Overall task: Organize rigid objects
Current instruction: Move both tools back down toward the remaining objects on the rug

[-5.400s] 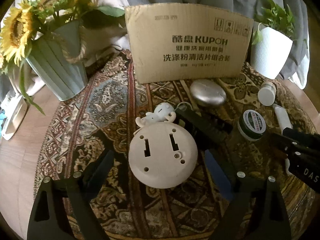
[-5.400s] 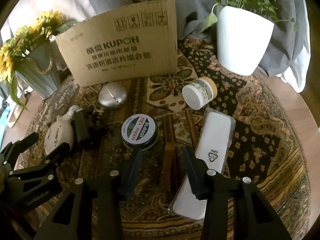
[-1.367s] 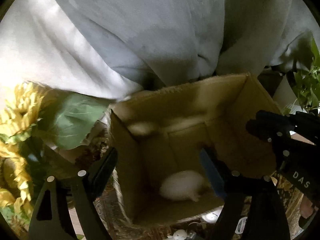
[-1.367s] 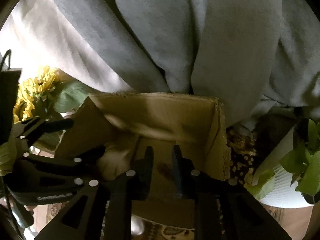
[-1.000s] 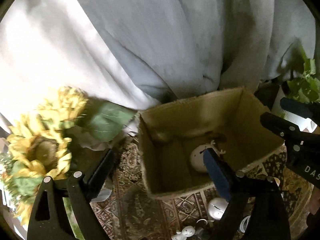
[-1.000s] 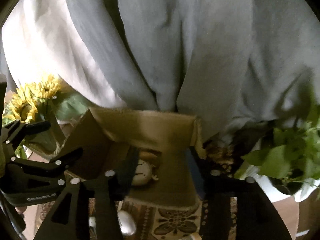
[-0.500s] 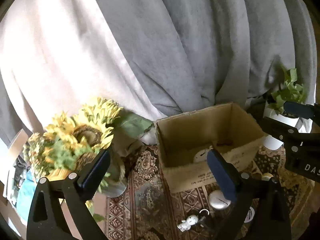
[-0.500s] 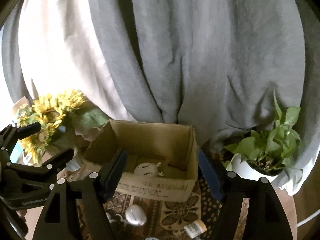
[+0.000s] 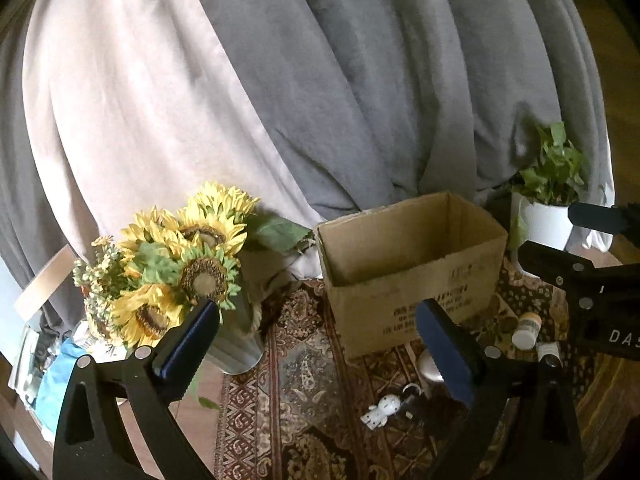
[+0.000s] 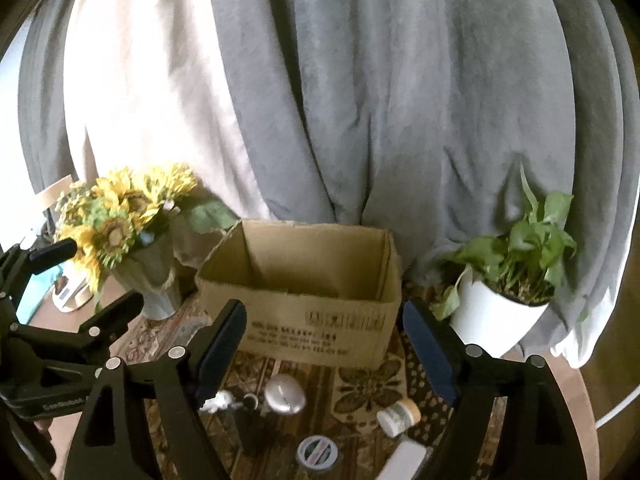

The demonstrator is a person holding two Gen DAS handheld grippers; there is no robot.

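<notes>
Cardboard box (image 9: 412,276) stands upright on the patterned rug (image 9: 304,364), open top facing up, its long side running left to right with the printed face toward the cameras; from these angles its floor is hidden, so nothing can be made out inside.

On the rug in front of the box lie the loose things: a silver oval case (image 10: 285,394), a small white figurine (image 9: 380,416) lying on its side with a dark keyring bundle just beside it, a white jar with a tan lid (image 10: 398,411) tipped over with its long axis pointing toward the box, a round green-rimmed tin (image 10: 317,451) label up, and a white flat case (image 10: 404,462) cut off by the lower edge.

Left gripper (image 9: 316,344) hangs above the rug with its jaws spread wide, holding and touching nothing. Right gripper (image 10: 324,340) is likewise wide open and empty, framing the box front.

Sunflowers in a pale vase (image 9: 180,264) stand left of the box, a potted plant (image 10: 516,280) to its right, with grey drapery (image 10: 400,100) behind.
</notes>
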